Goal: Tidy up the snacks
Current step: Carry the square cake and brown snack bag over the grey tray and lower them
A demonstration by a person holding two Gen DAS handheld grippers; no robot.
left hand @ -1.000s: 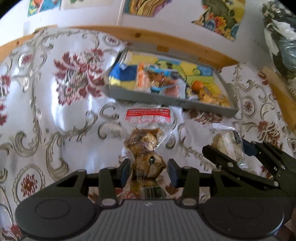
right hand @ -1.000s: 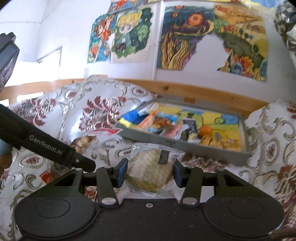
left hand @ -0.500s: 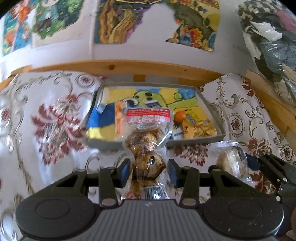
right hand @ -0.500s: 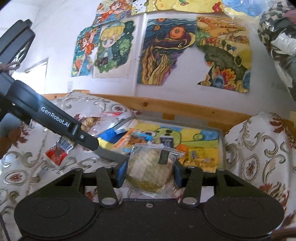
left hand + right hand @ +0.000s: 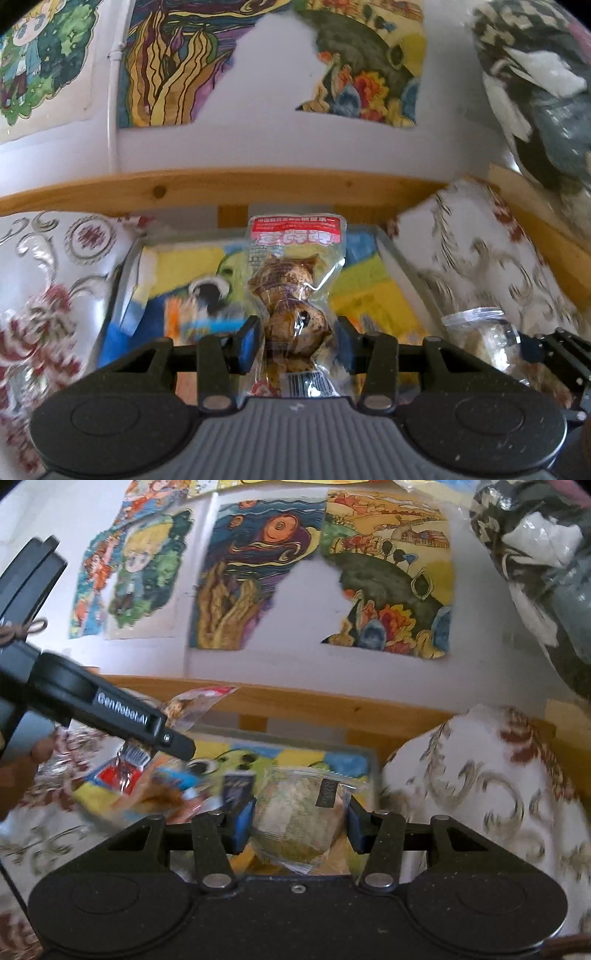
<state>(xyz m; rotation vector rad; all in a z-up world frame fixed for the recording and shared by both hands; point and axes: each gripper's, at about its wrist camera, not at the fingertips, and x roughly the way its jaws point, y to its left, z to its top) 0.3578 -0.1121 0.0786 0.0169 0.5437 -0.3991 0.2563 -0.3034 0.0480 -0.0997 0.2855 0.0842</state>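
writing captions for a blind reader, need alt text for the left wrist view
The left gripper clamps a clear packet of speckled eggs above a gray tray with a cartoon liner. Painted posters hang on the wall behind.

A home, most likely a lived-in family room. Bright hand-coloured paintings (image 5: pixel 258 579) taped straight onto a plain white wall (image 5: pixel 258 129), some with torn edges, one a cartoon child with yellow hair (image 5: pixel 142 565). Pale pine wooden rail (image 5: pixel 277 188) along the wall. Glossy white cloth with dark red flowers and grey scrolls (image 5: pixel 480 251) draped over the surface. Shallow grey tray lined with a yellow, blue and green cartoon picture (image 5: pixel 369 288), loose packaged snacks inside. Bundled checked fabric and plastic bags (image 5: pixel 535 85) piled at the right.
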